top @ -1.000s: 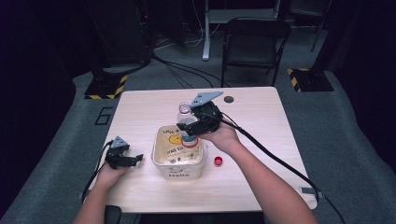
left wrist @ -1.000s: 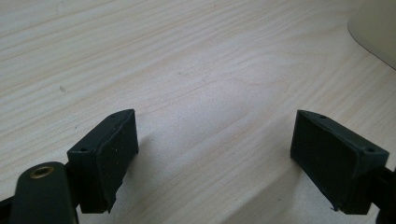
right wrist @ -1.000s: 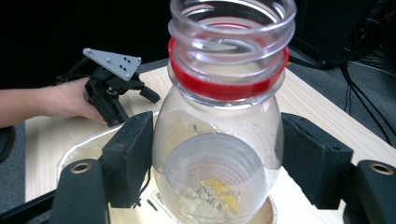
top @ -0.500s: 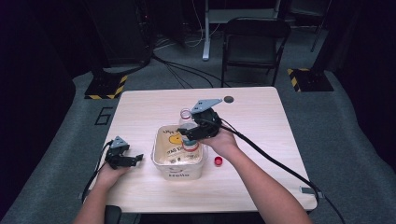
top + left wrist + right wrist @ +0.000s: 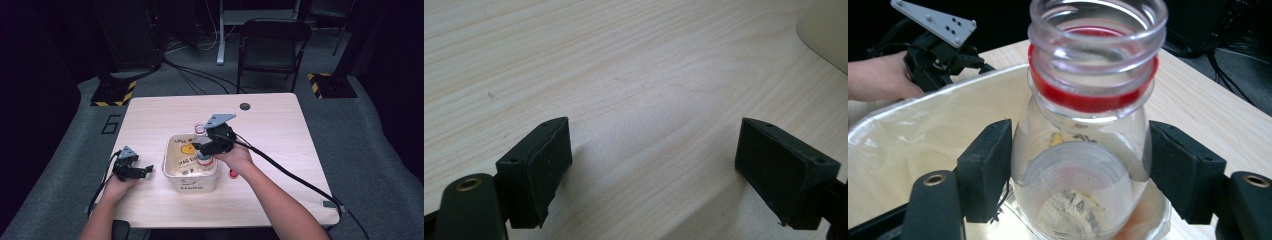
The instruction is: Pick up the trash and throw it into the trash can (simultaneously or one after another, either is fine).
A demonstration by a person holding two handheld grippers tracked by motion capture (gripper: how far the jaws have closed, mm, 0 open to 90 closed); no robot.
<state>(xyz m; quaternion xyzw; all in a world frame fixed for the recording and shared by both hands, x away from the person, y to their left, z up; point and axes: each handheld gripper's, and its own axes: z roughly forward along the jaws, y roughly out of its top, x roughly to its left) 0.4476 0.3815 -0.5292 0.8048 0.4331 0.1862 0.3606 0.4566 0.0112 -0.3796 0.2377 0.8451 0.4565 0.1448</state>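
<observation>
Lowering bottle (image 5: 1088,125) into bin (image 5: 176,172) w/ right gripper (image 5: 202,147); jaws clamp its shoulder, uncapped neck up, base inside the bin by the right wall. Left gripper (image 5: 148,170) rests on table (image 5: 280,125) left of bin, jaws wide apart, holding nothing. Next, I'd say: set bottle down, release, lift clear w/o snagging the liner.

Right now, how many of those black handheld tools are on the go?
2. The left tool rests open on the table left of the cream bin. The right tool holds a clear uncapped bottle over that bin.
</observation>
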